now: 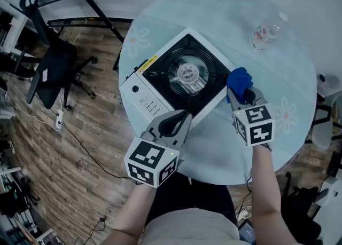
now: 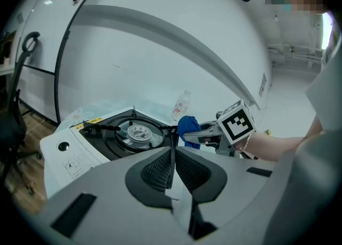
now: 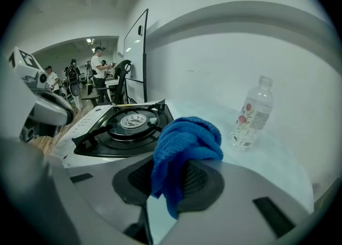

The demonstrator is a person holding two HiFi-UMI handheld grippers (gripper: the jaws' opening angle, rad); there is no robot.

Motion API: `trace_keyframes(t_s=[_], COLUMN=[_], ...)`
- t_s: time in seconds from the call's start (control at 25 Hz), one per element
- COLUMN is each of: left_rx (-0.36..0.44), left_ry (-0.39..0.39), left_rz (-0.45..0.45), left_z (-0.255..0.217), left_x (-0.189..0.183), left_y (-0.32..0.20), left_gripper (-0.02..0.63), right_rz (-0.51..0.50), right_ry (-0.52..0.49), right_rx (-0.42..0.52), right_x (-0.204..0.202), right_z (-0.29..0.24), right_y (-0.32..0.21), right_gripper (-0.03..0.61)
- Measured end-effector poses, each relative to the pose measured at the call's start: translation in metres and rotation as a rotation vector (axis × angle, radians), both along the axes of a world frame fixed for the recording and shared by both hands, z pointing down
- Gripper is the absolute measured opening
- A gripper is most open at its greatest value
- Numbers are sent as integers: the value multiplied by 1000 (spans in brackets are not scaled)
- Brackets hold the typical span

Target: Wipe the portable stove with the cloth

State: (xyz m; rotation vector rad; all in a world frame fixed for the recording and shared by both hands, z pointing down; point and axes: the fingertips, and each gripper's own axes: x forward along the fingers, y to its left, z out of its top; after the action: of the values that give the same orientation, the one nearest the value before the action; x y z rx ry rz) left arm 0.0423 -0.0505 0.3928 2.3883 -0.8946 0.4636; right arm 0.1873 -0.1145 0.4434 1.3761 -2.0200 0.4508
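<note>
The white portable stove point(image 1: 147, 95) with a black top and round burner point(image 1: 187, 72) sits on the round table. My right gripper point(image 1: 241, 95) is shut on a bunched blue cloth point(image 1: 239, 81), just off the stove's right corner. In the right gripper view the blue cloth point(image 3: 184, 145) hangs between the jaws with the stove point(image 3: 120, 126) to its left. My left gripper point(image 1: 173, 126) is shut with nothing in it, hovering over the stove's near edge. In the left gripper view the stove point(image 2: 107, 137) lies ahead, and the blue cloth point(image 2: 188, 127) is beyond the jaws.
A clear plastic bottle point(image 1: 265, 33) lies on the pale blue round table point(image 1: 288, 78) at the far right; the bottle point(image 3: 252, 115) stands right of the cloth. An office chair point(image 1: 51, 68) and a black stand point(image 1: 88, 4) are on the wooden floor at the left.
</note>
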Motion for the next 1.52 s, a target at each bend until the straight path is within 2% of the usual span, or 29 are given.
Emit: trace_keyframes(t_s=[0.64,1.08,1.52], left_rx=[-9,-21,-31], left_ry=[-2,0,-6], left_rz=[46,34,15], left_z=[1,4,6], left_x=[-25,-36,-39], left_y=[-11,-8,1], left_gripper=[38,38,38], right_rz=[38,6,-68], right_ry=[24,4,23], right_rx=[-15,-29,-45], right_x=[-23,-45,-68], right_z=[0,1,1], right_y=[16,32,49], right_gripper=[97,97,97])
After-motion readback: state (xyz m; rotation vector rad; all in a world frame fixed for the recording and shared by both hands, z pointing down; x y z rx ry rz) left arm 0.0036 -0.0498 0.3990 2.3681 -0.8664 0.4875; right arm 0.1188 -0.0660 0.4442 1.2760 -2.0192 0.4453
